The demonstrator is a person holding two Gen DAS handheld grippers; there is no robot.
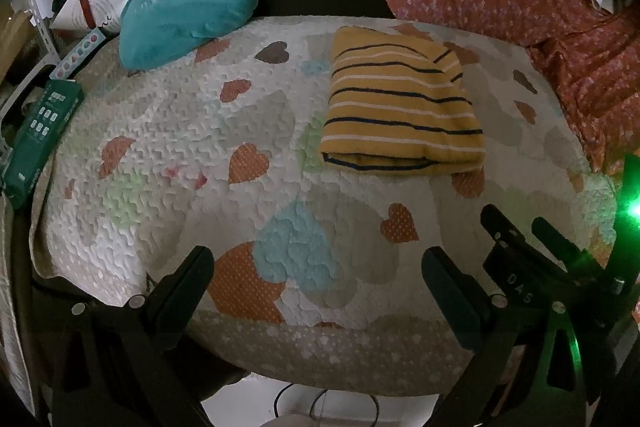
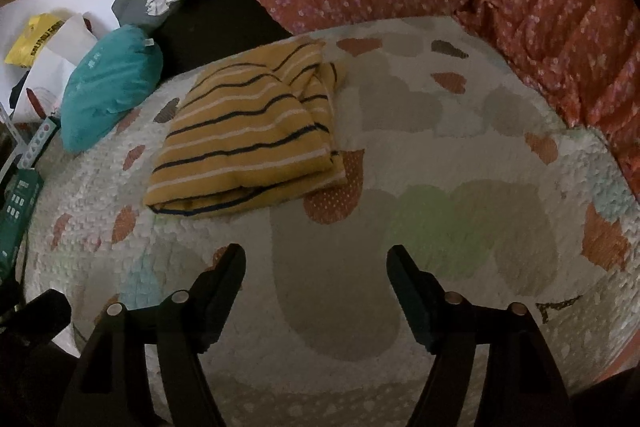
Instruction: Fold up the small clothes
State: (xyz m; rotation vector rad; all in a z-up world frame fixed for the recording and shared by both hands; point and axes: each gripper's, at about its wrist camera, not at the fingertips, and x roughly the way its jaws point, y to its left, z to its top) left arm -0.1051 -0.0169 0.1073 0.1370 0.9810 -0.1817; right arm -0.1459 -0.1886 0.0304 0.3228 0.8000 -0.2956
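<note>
Both grippers spread wide and empty, left gripper (image 1: 318,267), right gripper (image 2: 316,263), over heart-print quilt (image 1: 180,131), folded yellow striped garment (image 1: 400,103) beyond, teal pillow (image 1: 188,11) further left.

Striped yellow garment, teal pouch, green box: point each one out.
Striped yellow garment (image 1: 400,99), left wrist view, middle of its folded top layer.
Teal pouch (image 1: 188,15), left wrist view, centre of its bulging face.
Green box (image 1: 38,135), left wrist view, middle of its printed top.
</note>
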